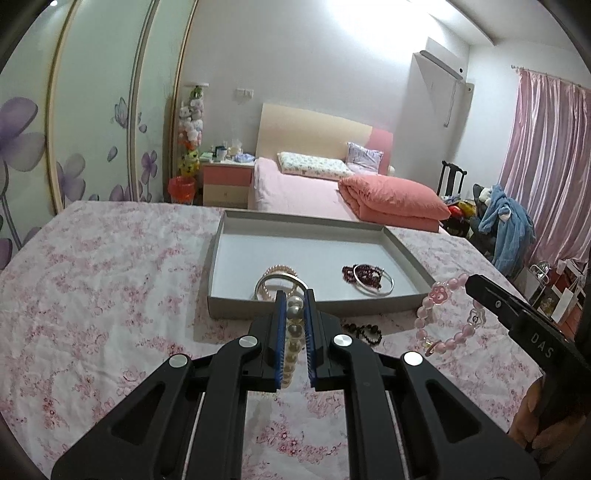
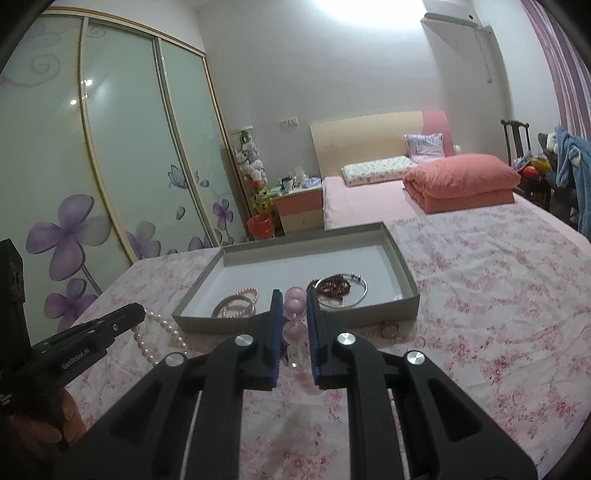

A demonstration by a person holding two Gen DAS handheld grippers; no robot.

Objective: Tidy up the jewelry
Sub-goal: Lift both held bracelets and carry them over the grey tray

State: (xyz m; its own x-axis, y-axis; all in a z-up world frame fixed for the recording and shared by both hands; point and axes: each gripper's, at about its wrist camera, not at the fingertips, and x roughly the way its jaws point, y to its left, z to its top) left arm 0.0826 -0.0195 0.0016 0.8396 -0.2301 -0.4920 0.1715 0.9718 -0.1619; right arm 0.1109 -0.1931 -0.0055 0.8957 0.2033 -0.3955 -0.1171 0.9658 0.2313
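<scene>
Pearls [image 1: 293, 334] fill left hand-held gripper [image 1: 294, 299]; right hand-held gripper [image 2: 294, 299] clamps pink bracelet [image 2: 294, 317].

A blown-out ceiling glare [image 1: 373, 14] lights the room evenly but dimly, with soft shadows, a purplish cast, mild softness throughout, and strong fisheye bending and black vignetting at the edges.

"das" on right tongs [image 1: 476, 286]; "genrobot.ai" on left tongs [image 2: 138, 314].
</scene>
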